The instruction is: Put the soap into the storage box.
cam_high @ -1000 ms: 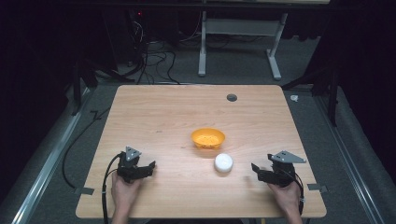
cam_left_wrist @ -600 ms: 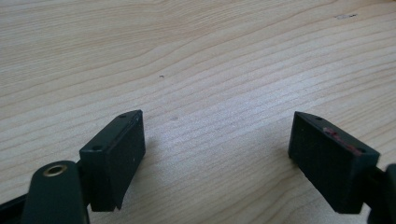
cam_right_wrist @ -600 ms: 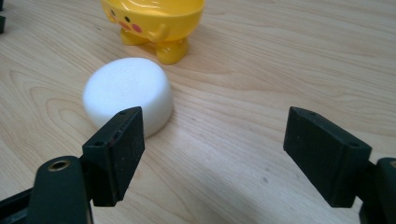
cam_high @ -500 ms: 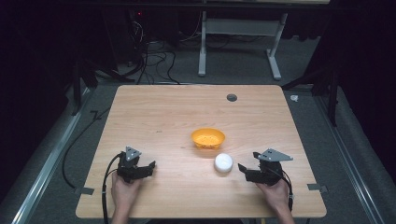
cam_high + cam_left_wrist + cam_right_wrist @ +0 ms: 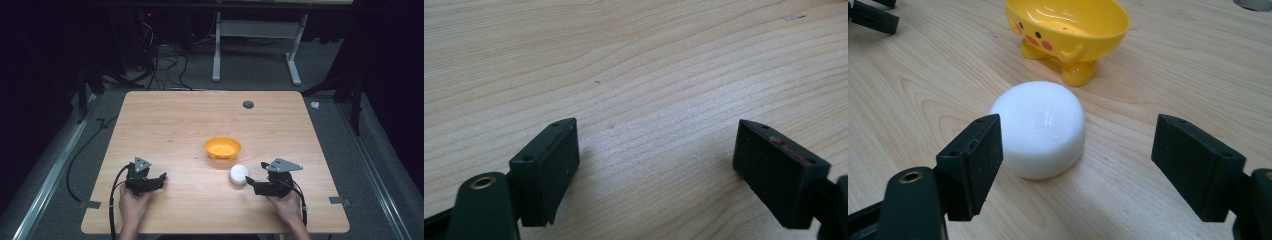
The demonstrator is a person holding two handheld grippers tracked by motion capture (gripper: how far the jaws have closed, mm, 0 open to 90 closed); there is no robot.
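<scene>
Reaching: the right gripper (image 5: 250, 181) comes at the white puck (image 5: 239, 174) from the side away from the yellow bowl (image 5: 222, 148), low over the table (image 5: 190, 115).
White puck: it lies flat on the wood just beside the yellow bowl, on the person's side of it and apart from it; in the right gripper view the puck (image 5: 1039, 128) sits ahead of the jaw tips, a little toward the left jaw.
Right gripper fingers: spread wide and released, gripping nothing; the gap looks broad enough to pass round the puck, which is likely why they are held so far apart.
Yellow bowl: upright on its small feet (image 5: 1068, 35), mouth up and nothing seen inside, so it reads as the place the puck is meant for.
Left gripper: resting well to the left of the yellow bowl (image 5: 160, 178), out of the way; its jaws also stand apart over bare wood (image 5: 656, 145), grasping nothing.
Step judged: the approach to the grasp; the puck is not yet between the pads, so the jaws need to go a little farther toward the bowl before closing.
</scene>
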